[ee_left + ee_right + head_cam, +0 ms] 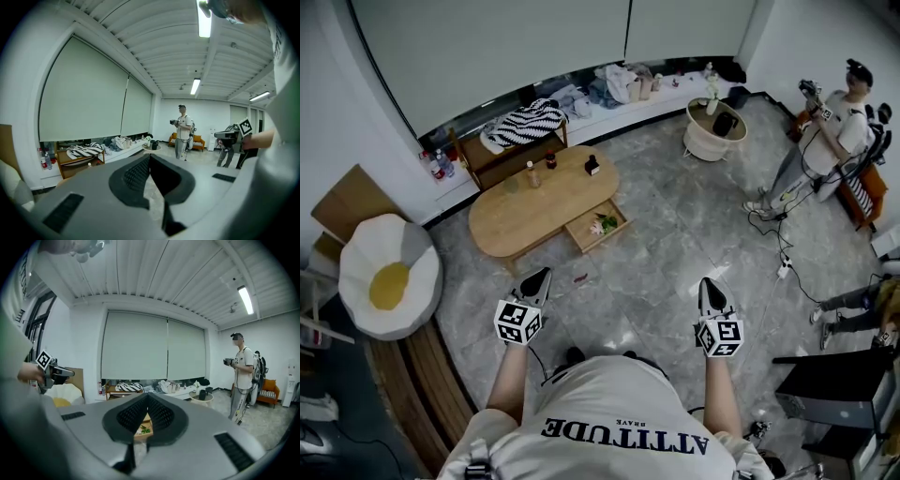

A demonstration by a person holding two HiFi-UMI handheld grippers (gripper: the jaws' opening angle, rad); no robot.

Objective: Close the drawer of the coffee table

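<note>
Clearly, the shallow wooden drawer (596, 226) of the oval wooden coffee table (534, 202) is left open, with left gripper (538, 275) and right gripper (709, 284) held closed, empty.

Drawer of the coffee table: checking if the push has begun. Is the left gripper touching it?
Apart. Head view shows floor between the left gripper and the open drawer.

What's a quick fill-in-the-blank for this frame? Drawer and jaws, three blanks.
1. The drawer of the coffee table stands ____.
2. The jaws of the left gripper and the right gripper are both ____, with nothing between them.
3. In the head view, the drawer is nearer the ____ gripper.
Missing words: open; shut; left.
</note>
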